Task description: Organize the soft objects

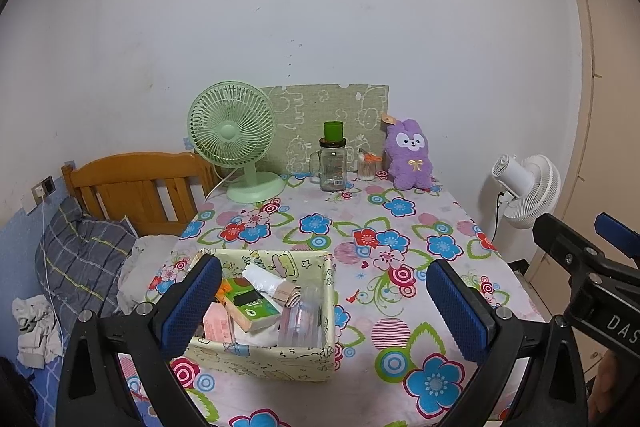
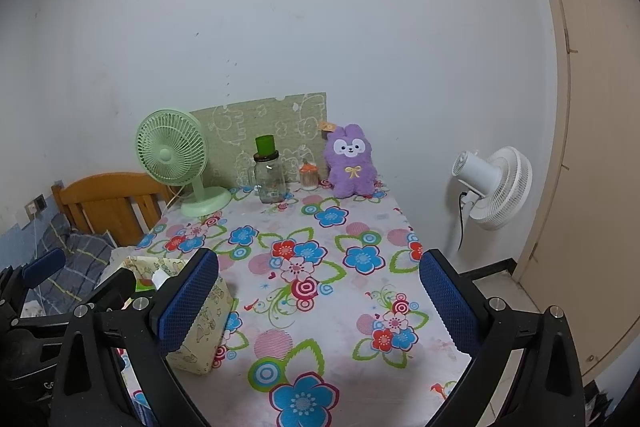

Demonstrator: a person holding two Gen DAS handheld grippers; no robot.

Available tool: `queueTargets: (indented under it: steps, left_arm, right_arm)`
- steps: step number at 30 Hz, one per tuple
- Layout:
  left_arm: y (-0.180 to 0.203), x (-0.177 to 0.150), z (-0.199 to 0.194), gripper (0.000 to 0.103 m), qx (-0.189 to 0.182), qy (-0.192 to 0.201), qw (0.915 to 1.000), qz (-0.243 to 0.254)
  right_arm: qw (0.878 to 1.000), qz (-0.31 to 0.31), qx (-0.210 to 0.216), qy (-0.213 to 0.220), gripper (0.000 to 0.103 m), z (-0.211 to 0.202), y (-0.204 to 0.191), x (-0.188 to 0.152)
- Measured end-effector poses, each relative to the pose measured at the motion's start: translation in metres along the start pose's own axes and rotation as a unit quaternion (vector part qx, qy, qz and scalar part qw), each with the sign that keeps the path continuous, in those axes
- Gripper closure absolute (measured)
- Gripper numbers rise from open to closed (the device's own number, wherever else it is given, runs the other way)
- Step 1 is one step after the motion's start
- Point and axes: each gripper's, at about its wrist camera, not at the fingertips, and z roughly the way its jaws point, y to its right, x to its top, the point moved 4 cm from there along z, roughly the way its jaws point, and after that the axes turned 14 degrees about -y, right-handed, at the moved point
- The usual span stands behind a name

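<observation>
A purple plush rabbit (image 1: 409,155) sits upright at the far right of the flowered table (image 1: 340,239), against the wall; it also shows in the right wrist view (image 2: 352,163). A pale yellow fabric box (image 1: 264,311) holding packets and small items stands near the front left; its side shows in the right wrist view (image 2: 204,323). My left gripper (image 1: 324,307) is open and empty, just in front of the box. My right gripper (image 2: 318,301) is open and empty above the table's front, far from the rabbit.
A green desk fan (image 1: 234,139), a glass jar with a green lid (image 1: 333,163) and a small cotton-swab jar (image 1: 369,165) stand along the back. A white floor fan (image 1: 528,191) is right of the table. A wooden bed with a pillow (image 1: 80,251) is at left.
</observation>
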Motion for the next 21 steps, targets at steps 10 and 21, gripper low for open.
queueTargets:
  steps: [10, 21]
  left_arm:
    - [-0.0058, 0.0005, 0.0002, 0.0, 0.001, 0.0, 1.0, -0.007]
    - [-0.0079, 0.0006, 0.0065, 0.0, -0.001, -0.005, 0.9999, -0.01]
  right_arm:
    - [1.0, -0.001, 0.004, 0.001, 0.001, 0.0007, -0.0016, 0.0009]
    - [1.0, -0.001, 0.006, -0.004, 0.001, 0.0033, -0.0022, 0.0]
